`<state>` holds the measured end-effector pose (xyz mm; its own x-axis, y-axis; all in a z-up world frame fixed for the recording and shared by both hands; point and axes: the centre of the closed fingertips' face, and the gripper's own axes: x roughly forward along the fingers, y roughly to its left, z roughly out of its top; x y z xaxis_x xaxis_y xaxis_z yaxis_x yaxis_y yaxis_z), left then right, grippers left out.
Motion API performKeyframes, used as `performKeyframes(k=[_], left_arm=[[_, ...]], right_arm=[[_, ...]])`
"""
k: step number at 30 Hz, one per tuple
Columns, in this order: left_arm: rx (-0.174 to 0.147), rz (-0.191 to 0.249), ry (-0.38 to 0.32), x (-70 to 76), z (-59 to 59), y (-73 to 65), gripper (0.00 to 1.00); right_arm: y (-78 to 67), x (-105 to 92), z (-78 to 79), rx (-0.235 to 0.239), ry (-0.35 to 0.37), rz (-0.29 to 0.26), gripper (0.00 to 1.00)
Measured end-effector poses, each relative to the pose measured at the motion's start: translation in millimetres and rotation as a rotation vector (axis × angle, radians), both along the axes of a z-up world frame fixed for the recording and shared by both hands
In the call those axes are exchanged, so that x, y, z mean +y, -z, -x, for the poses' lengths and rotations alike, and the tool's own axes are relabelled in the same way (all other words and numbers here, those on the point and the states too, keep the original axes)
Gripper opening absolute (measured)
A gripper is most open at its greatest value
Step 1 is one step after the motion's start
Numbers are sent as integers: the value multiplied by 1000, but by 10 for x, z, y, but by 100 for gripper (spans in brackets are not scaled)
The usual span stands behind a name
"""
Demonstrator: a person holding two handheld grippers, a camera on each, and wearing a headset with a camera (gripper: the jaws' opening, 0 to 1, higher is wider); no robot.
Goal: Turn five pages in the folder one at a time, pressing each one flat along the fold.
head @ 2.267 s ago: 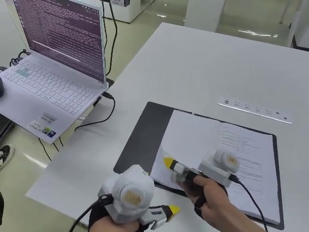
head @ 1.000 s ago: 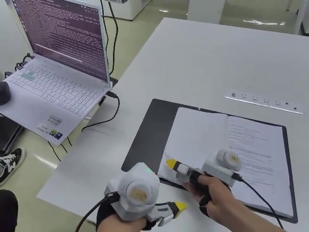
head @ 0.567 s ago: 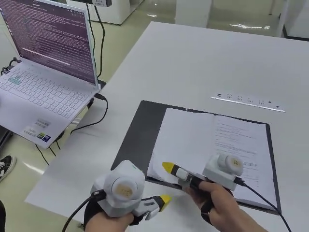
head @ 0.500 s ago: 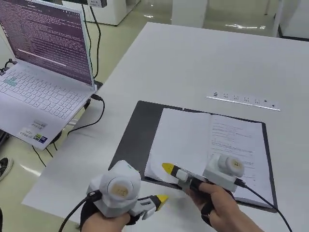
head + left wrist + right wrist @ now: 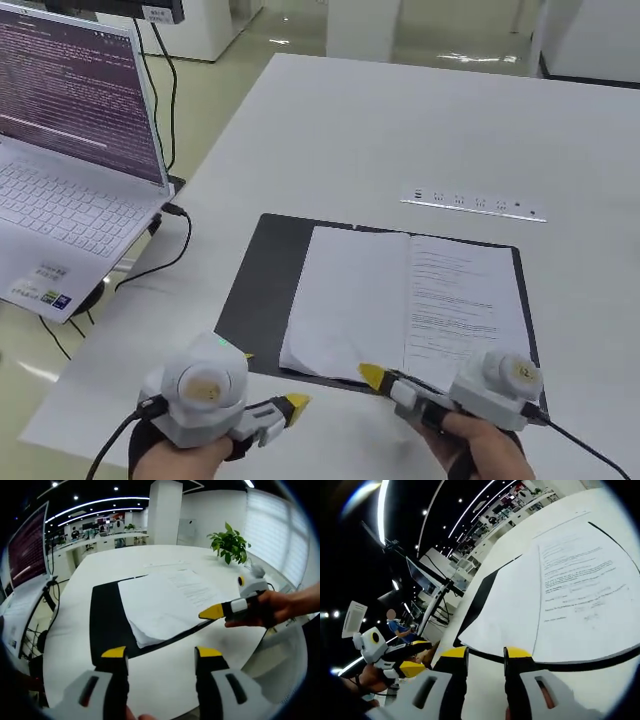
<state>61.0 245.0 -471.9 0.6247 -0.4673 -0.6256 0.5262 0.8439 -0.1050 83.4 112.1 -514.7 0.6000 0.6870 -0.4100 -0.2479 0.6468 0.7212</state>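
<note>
—Looking at the folder (image 5: 262, 290), why does it lie open and flat on the worktop (image 5: 400, 120)?

—So the pages can be turned one by one. The turned pages (image 5: 345, 295) make a white pile on the left side. The page with print (image 5: 462, 300) lies on the right. The fold (image 5: 408, 300) runs between them.

—Why is the right claw (image 5: 372, 377) down at the near edge of the folder?

—I think it is there for pressing. Its tip is close to the near end of the fold. Its two jaws are narrow, with only a small gap, and they hold nothing. A thin tip like that is good for rubbing paper flat.

—And the left claw (image 5: 161, 652)?

—It hangs over the bare worktop, near the folder's left corner but not touching it. Its jaws are wide apart and hold nothing. My guess is that it waits there to be out of the way.

—What is different from a moment ago?

—Half a second ago the right claw's yellow tip lay on the near part of the white pile. Now it has come back toward the person and sits just at the folder's near edge. The left claw was beside the folder then too. The head has moved, so the laptop (image 5: 60, 170) shows further to the side. The folder itself looks unmoved.
</note>
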Motion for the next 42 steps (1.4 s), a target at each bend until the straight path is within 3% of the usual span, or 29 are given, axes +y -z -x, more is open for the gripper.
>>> performKeyframes(k=[11,14,24,29,33,42], left_arm=[[7,7,37,-11,-60,51,43],[9,5,43,-19,-88,64,43],[26,7,89,-90,-130,157,38],[31,13,103,-120,-153,188,33],[41,15,107,-132,-207,237,31],[51,82,41,-119,-414,250,22]], right_arm=[[-27,-357,264,-25,5,106,28],[-42,-423,342,-26,16,112,28],[-127,-712,477,-67,2,222,31],[-187,-838,536,-74,24,229,35],[-137,-899,599,-58,20,251,37],[-118,-972,707,-44,21,263,38]])
